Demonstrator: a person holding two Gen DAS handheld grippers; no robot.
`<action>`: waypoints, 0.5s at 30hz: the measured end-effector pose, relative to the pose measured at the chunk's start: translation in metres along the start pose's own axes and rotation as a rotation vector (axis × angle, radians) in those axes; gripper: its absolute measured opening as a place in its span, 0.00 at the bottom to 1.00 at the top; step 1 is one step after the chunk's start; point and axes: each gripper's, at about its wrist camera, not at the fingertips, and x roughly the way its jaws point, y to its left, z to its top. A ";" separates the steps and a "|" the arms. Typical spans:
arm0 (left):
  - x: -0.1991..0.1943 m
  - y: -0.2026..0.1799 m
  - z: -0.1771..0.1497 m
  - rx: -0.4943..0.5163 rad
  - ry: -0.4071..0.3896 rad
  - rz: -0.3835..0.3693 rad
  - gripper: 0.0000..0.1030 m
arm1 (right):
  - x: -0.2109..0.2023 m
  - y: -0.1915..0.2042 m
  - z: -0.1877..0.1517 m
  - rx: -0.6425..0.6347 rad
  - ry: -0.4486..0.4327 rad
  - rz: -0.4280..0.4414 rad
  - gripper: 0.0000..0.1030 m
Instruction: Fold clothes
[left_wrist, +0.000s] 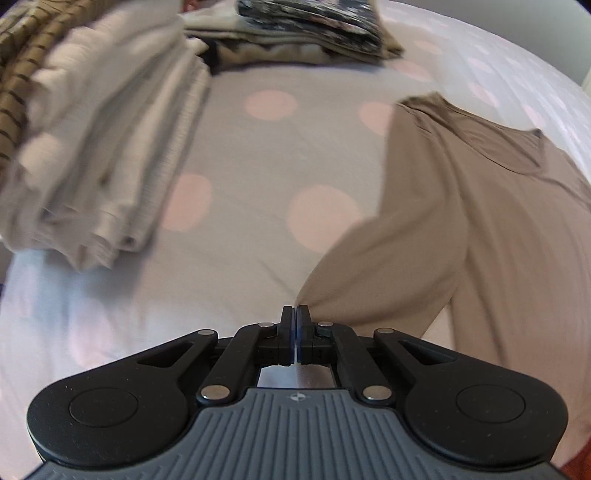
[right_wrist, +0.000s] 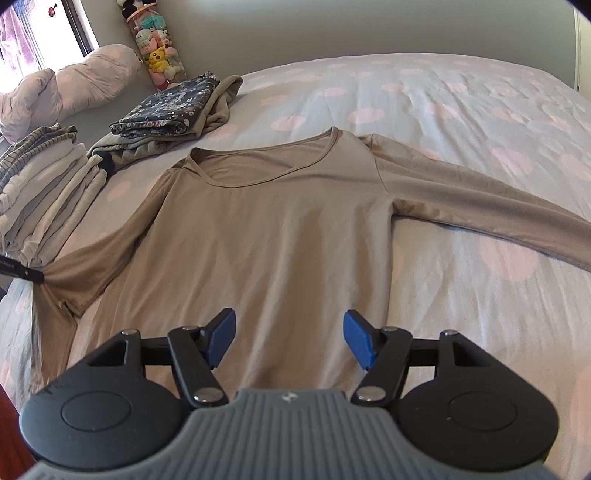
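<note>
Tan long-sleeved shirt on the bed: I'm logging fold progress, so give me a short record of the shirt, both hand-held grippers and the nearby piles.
shirt: tan long-sleeved shirt, flat, neckline away from the right wrist camera, not yet folded
left hand-held gripper: shut on the end of one sleeve
right hand-held gripper: open, above the shirt's lower body
other sleeve: spread out on the polka-dot bedcover
piles: cream folded stack; dark floral folded garment

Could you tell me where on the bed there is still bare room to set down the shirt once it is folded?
The widest bare patch of the bedspread lies beyond the tan long-sleeved shirt and its outstretched sleeve. A narrower strip runs between the shirt and the stack of folded cream clothes. That side is crowded, with the floral folded pile close behind it.
</note>
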 end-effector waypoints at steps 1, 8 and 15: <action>0.000 0.006 0.004 -0.002 -0.006 0.027 0.00 | 0.001 0.000 0.000 0.001 0.002 0.001 0.66; 0.010 0.030 0.022 0.007 -0.072 0.218 0.00 | 0.010 -0.005 0.002 0.028 0.022 0.002 0.66; 0.024 0.026 0.020 0.008 -0.084 0.223 0.07 | 0.020 -0.008 0.003 0.046 0.052 -0.013 0.66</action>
